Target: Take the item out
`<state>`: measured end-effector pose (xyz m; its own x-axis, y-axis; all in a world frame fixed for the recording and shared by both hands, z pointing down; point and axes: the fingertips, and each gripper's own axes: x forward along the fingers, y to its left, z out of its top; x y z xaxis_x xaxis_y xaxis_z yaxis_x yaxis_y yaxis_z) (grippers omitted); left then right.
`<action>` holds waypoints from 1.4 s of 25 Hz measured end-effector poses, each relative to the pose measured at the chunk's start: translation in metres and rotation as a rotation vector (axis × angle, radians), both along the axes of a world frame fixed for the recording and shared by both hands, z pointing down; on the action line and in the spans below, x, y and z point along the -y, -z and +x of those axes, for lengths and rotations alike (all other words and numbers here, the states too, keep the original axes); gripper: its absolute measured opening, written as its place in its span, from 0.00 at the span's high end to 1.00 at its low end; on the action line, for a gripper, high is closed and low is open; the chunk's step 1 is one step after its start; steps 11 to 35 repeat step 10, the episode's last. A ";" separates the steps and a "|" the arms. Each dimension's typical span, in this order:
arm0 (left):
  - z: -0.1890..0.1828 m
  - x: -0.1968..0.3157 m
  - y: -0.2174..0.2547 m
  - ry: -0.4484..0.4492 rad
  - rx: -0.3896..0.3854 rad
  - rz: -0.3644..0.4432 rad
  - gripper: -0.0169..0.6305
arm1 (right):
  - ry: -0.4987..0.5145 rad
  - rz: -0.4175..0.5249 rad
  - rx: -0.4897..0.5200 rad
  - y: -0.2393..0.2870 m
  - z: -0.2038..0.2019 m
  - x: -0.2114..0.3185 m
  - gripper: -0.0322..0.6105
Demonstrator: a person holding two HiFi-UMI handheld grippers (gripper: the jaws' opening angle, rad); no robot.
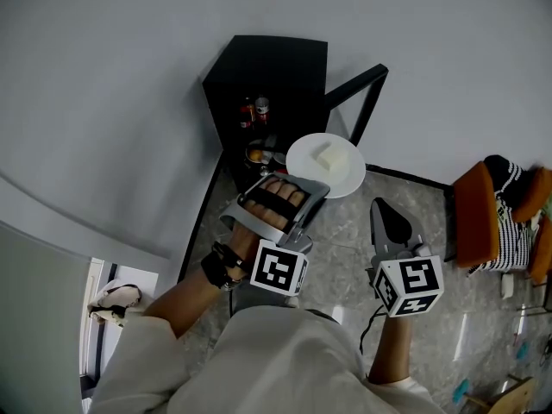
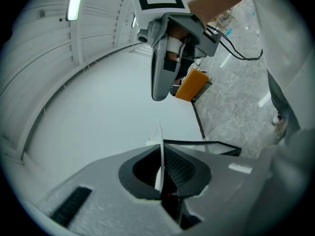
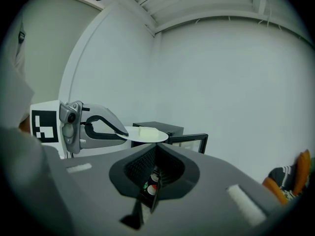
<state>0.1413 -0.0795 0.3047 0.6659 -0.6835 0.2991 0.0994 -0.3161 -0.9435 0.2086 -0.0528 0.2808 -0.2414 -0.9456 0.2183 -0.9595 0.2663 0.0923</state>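
White round plate (image 1: 304,167) bearing a pale block (image 1: 328,155), its rim pinched by the left hand-held gripper (image 1: 313,190), hangs just outside the small black cabinet (image 1: 276,67); it needs carrying level, clear of the open glass door (image 1: 358,93). The right hand-held gripper (image 1: 381,207) is pressed together, empty.

No legible words, numbers; only square coded markers (image 1: 279,267) on left gripper (image 1: 304,182), right gripper (image 1: 380,206)

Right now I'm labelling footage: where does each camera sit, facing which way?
Head view: on the head, steeply down at cabinet; shows torso, left gripper, right gripper.
Left gripper view: along jaws shut on plate's edge, towards right gripper.
Right gripper view: along shut jaws, towards cabinet, left gripper.
Shared: plate, in all three.
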 end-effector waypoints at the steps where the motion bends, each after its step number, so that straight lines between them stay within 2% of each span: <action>1: 0.001 -0.001 0.001 0.001 -0.001 0.002 0.94 | 0.002 0.000 0.002 0.000 0.001 0.000 0.94; 8: 0.002 -0.001 0.008 0.007 -0.022 0.016 0.94 | 0.016 0.002 0.006 -0.001 0.000 0.001 0.94; 35: 0.000 0.001 0.008 0.011 -0.014 0.022 0.94 | 0.018 0.004 0.006 -0.001 -0.001 0.002 0.94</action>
